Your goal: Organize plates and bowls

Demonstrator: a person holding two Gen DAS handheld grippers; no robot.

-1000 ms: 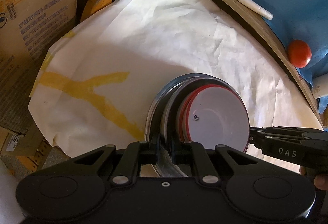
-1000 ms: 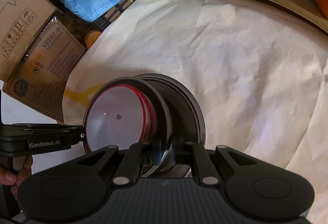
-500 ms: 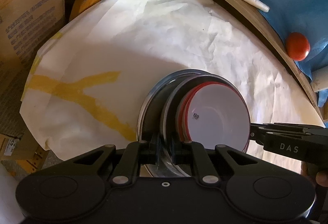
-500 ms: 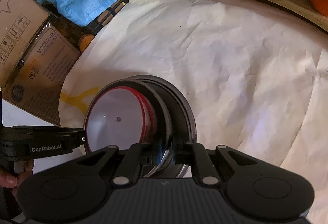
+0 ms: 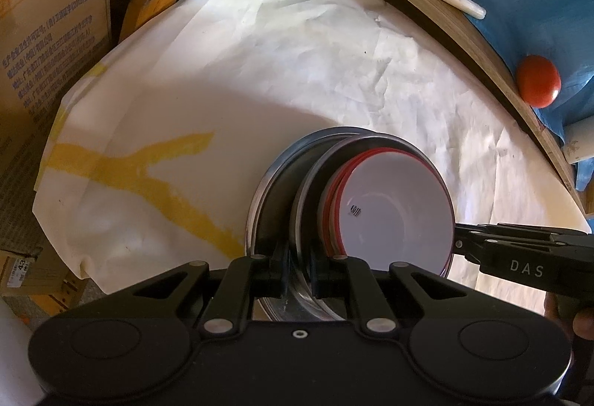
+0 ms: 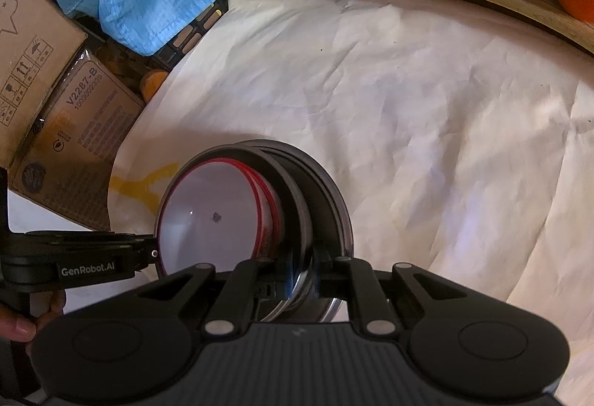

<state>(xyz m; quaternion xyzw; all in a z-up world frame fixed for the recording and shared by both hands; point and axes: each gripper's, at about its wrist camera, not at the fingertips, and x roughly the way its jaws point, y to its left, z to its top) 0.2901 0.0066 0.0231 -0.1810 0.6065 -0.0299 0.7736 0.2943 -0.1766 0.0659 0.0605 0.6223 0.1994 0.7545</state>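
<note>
A nested stack of dishes sits on the white paper covering the worktop, on the side of the yellow tape cross away from the cardboard box. Two steel bowls with grey rims make up the outside; inside them sit white bowls with thin red rims, the top one bearing a small dark mark. The left tongs are pinched narrow on a steel rim. The right tongs grip the stack's rim on the opposite side, equally narrow. An orange ball lies beyond the paper, far from the box.
</note>
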